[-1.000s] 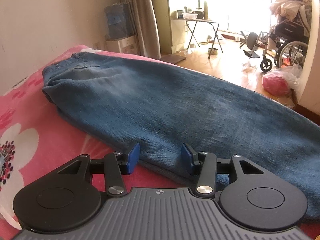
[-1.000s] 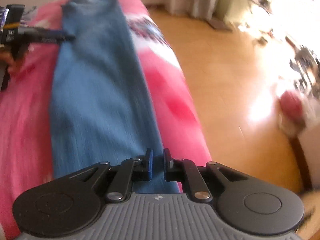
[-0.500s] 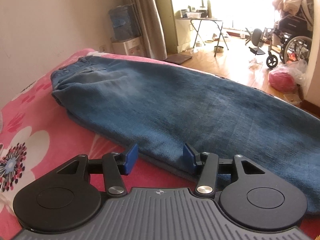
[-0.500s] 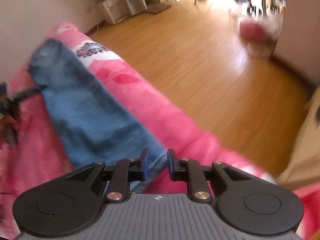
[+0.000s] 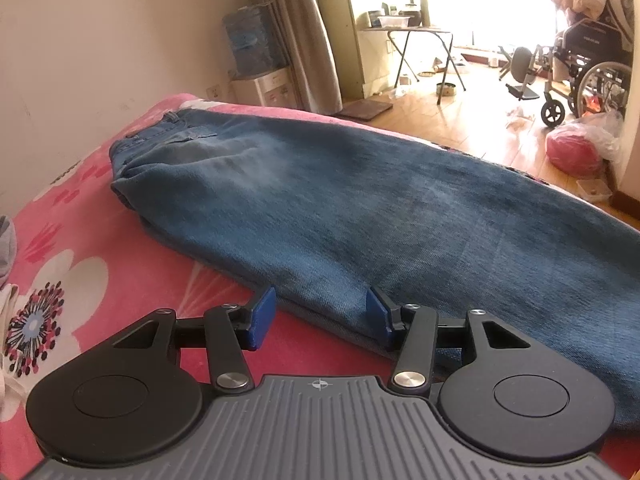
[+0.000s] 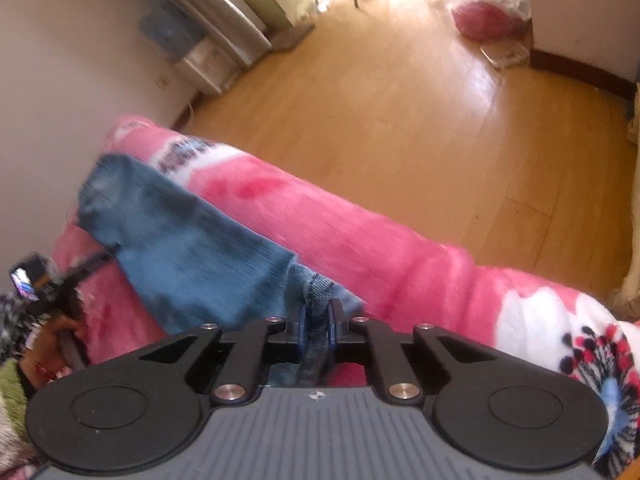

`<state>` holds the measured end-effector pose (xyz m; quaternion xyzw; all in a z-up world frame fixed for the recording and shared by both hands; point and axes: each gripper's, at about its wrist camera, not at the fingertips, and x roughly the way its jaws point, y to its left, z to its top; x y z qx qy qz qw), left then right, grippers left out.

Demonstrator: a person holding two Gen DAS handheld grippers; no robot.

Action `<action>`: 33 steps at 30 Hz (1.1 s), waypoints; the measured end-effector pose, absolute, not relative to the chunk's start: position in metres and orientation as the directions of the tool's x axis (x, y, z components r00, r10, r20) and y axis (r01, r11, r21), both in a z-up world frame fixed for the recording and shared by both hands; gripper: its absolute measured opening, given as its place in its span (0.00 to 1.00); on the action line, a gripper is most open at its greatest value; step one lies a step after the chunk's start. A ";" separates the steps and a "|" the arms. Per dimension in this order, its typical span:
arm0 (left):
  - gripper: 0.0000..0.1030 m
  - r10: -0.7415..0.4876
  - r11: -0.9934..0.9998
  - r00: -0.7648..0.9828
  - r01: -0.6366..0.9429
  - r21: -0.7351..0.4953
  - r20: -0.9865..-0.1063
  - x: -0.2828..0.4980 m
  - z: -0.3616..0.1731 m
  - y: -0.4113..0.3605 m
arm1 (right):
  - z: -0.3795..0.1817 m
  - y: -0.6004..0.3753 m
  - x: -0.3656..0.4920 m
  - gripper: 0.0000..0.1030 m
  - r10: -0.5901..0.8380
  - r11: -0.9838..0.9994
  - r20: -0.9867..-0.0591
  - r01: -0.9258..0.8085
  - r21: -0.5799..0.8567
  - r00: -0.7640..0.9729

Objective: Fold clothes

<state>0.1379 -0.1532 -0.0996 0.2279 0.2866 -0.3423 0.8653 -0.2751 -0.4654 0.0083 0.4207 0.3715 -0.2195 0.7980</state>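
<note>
Blue jeans (image 5: 360,216) lie folded lengthwise on a pink flowered blanket (image 5: 92,248), waistband at the far left. My left gripper (image 5: 320,316) is open at the near edge of the jeans, its blue pads either side of the denim edge, not pinching it. In the right wrist view the jeans (image 6: 188,248) stretch away to the left, and my right gripper (image 6: 318,326) is shut on the hem end of the leg, a bunch of denim standing up between its pads. The other gripper (image 6: 48,280), held by a hand, shows at the far left.
The blanket-covered bed (image 6: 400,248) ends at a wooden floor (image 6: 400,100). Beyond it stand a water dispenser (image 5: 256,56), a folding table (image 5: 408,40), a wheelchair (image 5: 588,76) and a red bag (image 5: 576,152). A curtain (image 5: 312,32) hangs by the wall.
My right gripper has lifted and swung with the hem pinched, so its view turned toward the floor. The left gripper stayed open and shifted slightly along the jeans' edge.
</note>
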 end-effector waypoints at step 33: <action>0.49 -0.780 0.106 0.221 0.969 0.224 -0.586 -0.014 -0.064 -0.126 | -0.028 -0.438 -0.299 0.30 0.150 0.468 -0.809 0.680 0.564 0.568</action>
